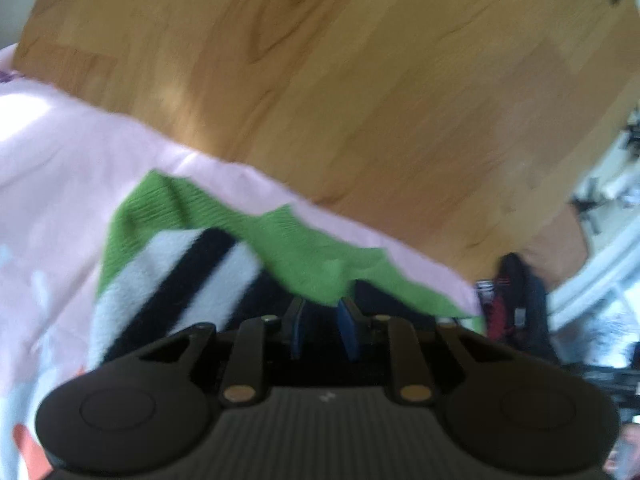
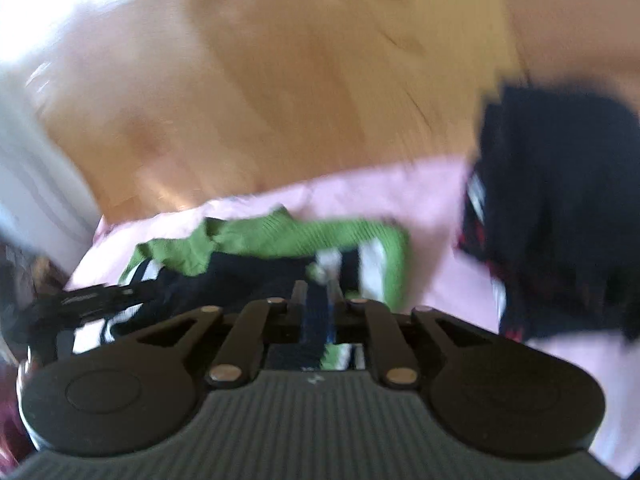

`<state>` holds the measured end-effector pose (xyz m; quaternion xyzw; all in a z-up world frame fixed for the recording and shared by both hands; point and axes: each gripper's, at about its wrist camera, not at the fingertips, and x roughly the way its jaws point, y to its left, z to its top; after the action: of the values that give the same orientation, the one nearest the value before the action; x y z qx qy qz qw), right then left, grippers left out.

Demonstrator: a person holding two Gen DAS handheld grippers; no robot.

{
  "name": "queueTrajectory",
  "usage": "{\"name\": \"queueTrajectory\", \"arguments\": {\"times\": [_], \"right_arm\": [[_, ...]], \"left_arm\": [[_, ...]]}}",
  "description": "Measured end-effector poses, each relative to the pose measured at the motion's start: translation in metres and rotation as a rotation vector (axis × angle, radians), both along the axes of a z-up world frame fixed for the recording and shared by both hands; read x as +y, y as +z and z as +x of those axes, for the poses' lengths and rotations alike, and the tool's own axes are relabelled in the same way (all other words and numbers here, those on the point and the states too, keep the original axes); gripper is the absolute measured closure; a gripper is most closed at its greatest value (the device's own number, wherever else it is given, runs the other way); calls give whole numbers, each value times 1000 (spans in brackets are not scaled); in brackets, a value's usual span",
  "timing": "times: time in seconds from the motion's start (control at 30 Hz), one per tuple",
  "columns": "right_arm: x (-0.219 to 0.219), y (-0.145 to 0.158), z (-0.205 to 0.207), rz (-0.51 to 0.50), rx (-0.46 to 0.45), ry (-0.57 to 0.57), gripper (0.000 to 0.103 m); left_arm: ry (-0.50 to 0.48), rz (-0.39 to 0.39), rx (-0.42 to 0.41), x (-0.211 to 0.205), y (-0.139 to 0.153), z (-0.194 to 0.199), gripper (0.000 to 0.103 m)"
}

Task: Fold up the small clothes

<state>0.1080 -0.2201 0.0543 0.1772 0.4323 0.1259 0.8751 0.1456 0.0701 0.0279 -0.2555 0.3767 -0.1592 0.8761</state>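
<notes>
On the pink sheet (image 1: 48, 184) lies the soft, limp green-trimmed garment (image 1: 288, 240), best taken by its hem; left gripper (image 1: 320, 312) pinches that hem, right gripper (image 2: 316, 292) pinches its striped part.

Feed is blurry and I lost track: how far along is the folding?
Done: nothing looks folded; the green striped garment lies crumpled on the pink sheet. In hand: the left gripper and right gripper are both at its edge, jaws nearly together; blur hides whether they pinch. Left: folding it, then the dark garment.
</notes>
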Motion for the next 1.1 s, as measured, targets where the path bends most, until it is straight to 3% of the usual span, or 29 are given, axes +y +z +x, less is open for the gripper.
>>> {"name": "queueTrajectory", "arguments": {"times": [0.1,0.17,0.2,0.27,0.33,0.43,0.5,0.6,0.73,0.93,1.0,1.07,1.1], "right_arm": [[-15,-18,-9,103,70,-56,85],[-19,-24,-15,158,89,-71,78],[-18,-29,-15,170,99,-72,73],[-15,-34,-13,165,120,-75,74],[-14,-36,-13,181,125,-75,92],[-9,-17,-19,156,54,-54,96],[-2,0,-19,153,-1,-32,96],[21,24,-14,174,-64,29,96],[89,43,6,186,-99,193,98],[204,18,44,205,-7,449,93],[198,12,54,263,17,431,92],[175,12,55,297,-23,391,86],[162,14,52,282,-50,354,75]], "left_arm": [[-73,20,-5,-15,0,0,85],[-109,69,42,-27,-10,5,85],[-118,92,78,-32,-18,9,87],[-117,100,66,-35,-27,11,88],[-112,86,76,-32,-28,11,88],[-111,75,79,-31,-28,10,87],[-103,41,87,-24,-24,11,80],[-2,-24,23,4,-5,4,68],[160,-124,-37,57,11,-11,64],[299,-181,8,105,2,-13,61],[303,-189,32,107,-2,-11,61],[277,-179,45,100,-3,-8,60],[259,-167,50,95,-3,-6,59]]}}
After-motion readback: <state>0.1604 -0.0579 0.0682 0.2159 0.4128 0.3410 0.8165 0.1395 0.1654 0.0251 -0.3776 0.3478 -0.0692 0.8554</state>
